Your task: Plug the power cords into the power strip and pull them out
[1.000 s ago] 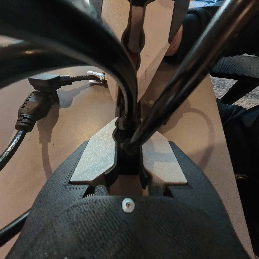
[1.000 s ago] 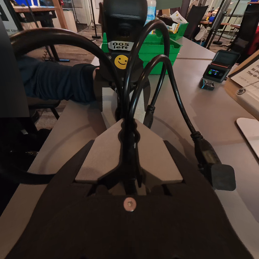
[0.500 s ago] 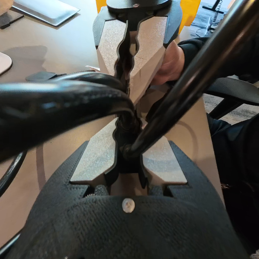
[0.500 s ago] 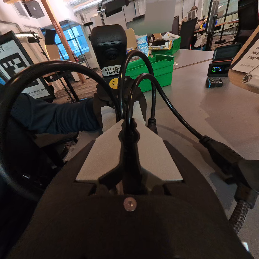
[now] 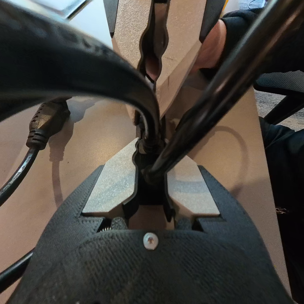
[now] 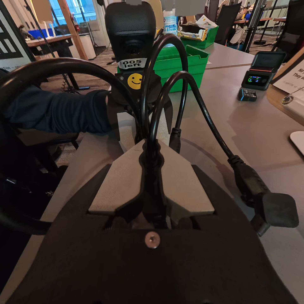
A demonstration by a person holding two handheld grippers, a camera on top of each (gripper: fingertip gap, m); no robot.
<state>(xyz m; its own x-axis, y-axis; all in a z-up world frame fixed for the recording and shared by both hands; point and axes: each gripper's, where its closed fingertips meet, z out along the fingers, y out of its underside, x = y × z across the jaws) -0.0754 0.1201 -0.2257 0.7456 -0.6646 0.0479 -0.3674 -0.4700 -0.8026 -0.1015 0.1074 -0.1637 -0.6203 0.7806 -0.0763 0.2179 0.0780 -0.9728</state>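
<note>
My left gripper (image 5: 151, 143) is shut on the black end of a power cord (image 5: 148, 144); two thick black cords (image 5: 205, 105) arch up out of its jaws. My right gripper (image 6: 151, 143) is shut on a black cord plug (image 6: 152, 181), with cords (image 6: 166, 85) looping up from it. The two grippers face each other almost tip to tip just above the table (image 6: 238, 131). The right gripper's fingers (image 5: 179, 41) fill the top of the left wrist view. The left gripper's camera housing (image 6: 130, 29) stands behind the loops. No power strip is visible.
A loose black plug (image 6: 248, 179) with a flat black adapter (image 6: 279, 210) lies right of my right gripper; it also shows in the left wrist view (image 5: 47, 120). Green bins (image 6: 181, 69), a small device with a lit screen (image 6: 258, 75) and a sleeved arm (image 6: 57, 111) lie beyond.
Both grippers tilted up half a second ago and have come back down toward the table. They stay shut on the cords, and the right gripper's fingers now loom closer to the left one.
</note>
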